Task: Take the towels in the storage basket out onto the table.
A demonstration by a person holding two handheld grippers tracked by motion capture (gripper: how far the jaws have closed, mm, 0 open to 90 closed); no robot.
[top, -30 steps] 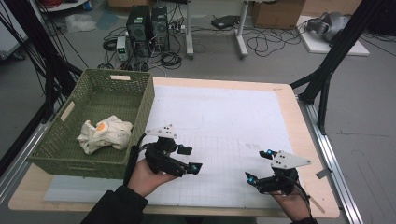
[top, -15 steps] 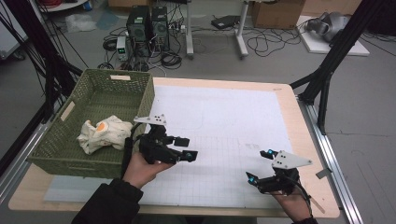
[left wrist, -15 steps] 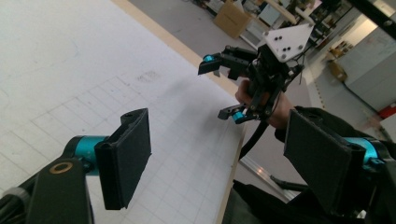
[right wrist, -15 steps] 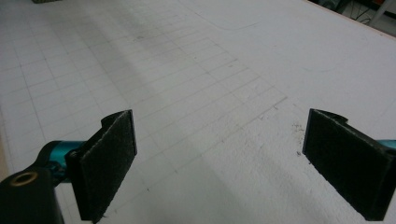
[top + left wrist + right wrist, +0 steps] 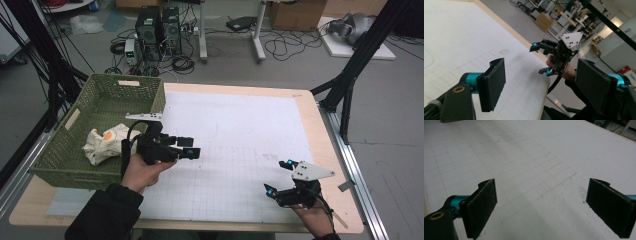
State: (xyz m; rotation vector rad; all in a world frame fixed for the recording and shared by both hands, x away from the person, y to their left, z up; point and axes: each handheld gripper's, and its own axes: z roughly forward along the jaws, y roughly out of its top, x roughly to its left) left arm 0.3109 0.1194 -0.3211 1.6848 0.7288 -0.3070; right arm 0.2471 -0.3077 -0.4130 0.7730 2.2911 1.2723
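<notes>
The left hand-held gripper [image 5: 191, 148] sits left of centre in the high view, just right of the green woven plastic basket [image 5: 65, 150], with its jaws pointing toward the right side of the frame above the white gridded mat [image 5: 240, 130] that covers the light wooden desk [image 5: 325, 150]. Its jaws stand wide apart with nothing between them. In the left gripper view the two black padded jaws frame bare mat and, farther off, the other hand with its gripper. The grey three-cornered plate on top of the left hand-held gripper lies over the basket's right rim in the high view.

The crumpled cream cloth bundle with an orange patch [image 5: 106, 141] lies inside the basket, in its right half, in the left part of the high view. It is near the left hand-held gripper but apart from it, beyond the basket wall.

The right hand-held gripper [image 5: 276, 177] is at the lower right of the high view, low over the mat near the desk's front edge, jaws aimed toward the left of the frame. In the right gripper view its jaws are spread wide over the bare gridded mat [image 5: 531, 165], with nothing between them.
</notes>
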